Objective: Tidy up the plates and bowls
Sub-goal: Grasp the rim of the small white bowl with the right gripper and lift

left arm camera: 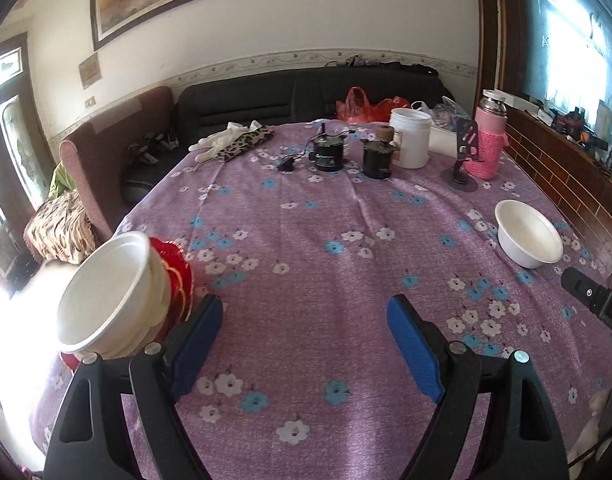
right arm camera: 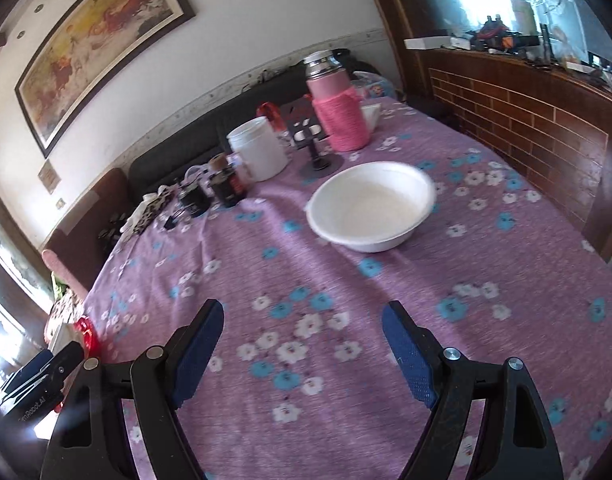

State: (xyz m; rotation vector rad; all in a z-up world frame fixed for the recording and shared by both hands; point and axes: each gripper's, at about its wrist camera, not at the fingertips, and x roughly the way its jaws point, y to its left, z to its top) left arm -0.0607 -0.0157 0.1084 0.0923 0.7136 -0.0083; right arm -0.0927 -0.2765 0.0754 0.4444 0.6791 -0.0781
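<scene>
My left view alone shows the stack of white bowls (left arm camera: pixel 110 300) at the table's left edge, touching red plates (left arm camera: pixel 178 276). My right view shows the single white bowl (right arm camera: pixel 371 210), empty, on the floral tablecloth (right arm camera: pixel 306 280) near the pink flask (right arm camera: pixel 337 108). Left gripper (left arm camera: pixel 306 340): jaws wide apart, empty. Right gripper (right arm camera: pixel 302 344): likewise. The lettering on the left gripper's body is only partly legible.

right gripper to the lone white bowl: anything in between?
Nothing visible. The right gripper is open and empty; only bare flowered tablecloth lies between its fingers and the white bowl. The white jar, stand and pink flask sit behind the bowl.
</scene>
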